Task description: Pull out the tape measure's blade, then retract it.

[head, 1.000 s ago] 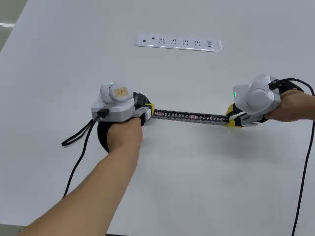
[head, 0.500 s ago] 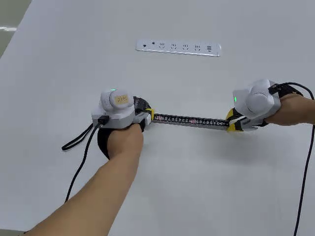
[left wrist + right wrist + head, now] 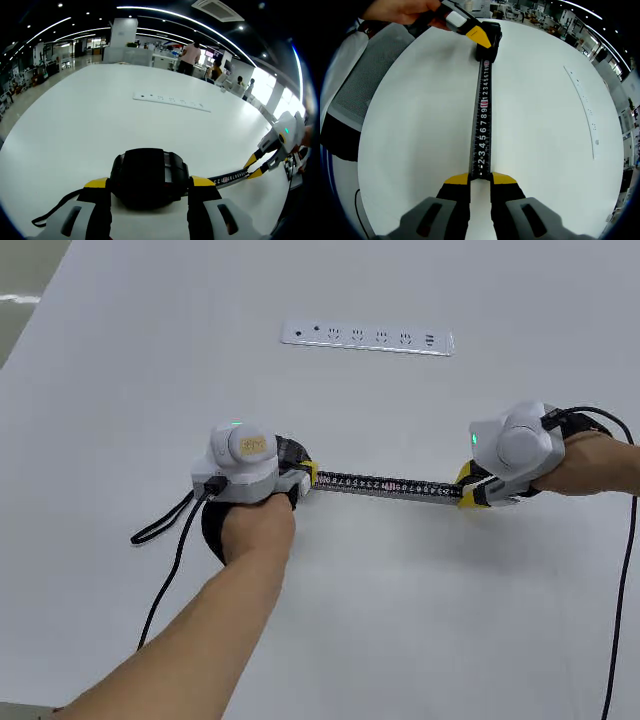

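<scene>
While left gripper clamps the case and right gripper pinches the blade tip, pull-out looks done; retraction remains.

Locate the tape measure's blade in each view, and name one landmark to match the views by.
Head view: the blade stretches left to right at mid-picture.
Left gripper view: the blade sits at lower right, leaving the black case.
Right gripper view: the blade runs up the centre from the right gripper to the case.
Shared landmark: the white power strip.
</scene>
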